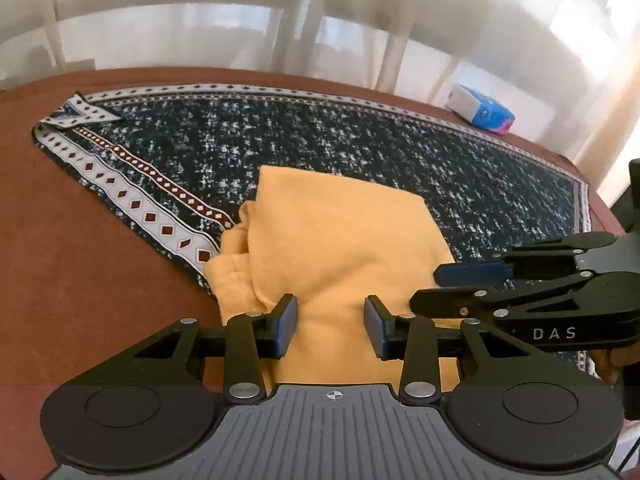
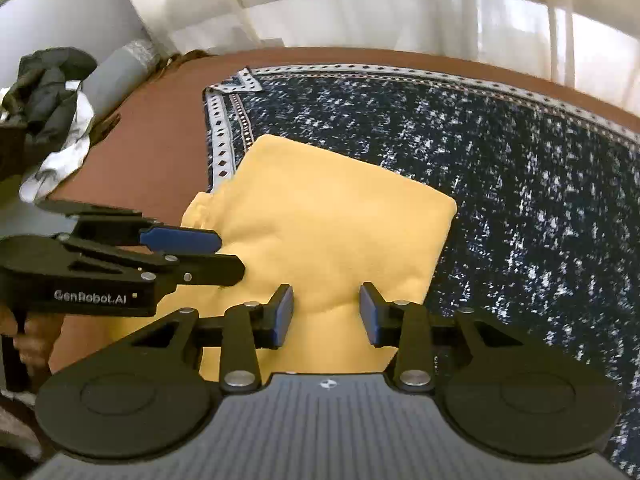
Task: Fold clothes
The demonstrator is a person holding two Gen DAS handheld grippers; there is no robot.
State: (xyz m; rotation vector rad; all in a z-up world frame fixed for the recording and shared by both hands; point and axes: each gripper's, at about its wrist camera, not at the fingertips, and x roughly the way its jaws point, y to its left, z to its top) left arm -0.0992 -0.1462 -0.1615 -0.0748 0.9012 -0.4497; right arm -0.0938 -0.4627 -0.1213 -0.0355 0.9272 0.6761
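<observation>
We see both grippers over a folded yellow garment on a patterned cloth.
Brown table [image 1: 80,280] carries the cloth [image 1: 360,140]; garment [image 1: 340,240] lies on it, near edge hidden by our left gripper [image 1: 331,322] and right gripper [image 2: 326,312]. Both tilt down, jaws spread, nothing pinched. Blue box [image 1: 482,111] at far edge, blurred.

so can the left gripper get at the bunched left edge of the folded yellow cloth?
Probably yes: the left gripper hangs open over the folded yellow cloth, nothing lies across that edge, and the right gripper sits opposite.
</observation>
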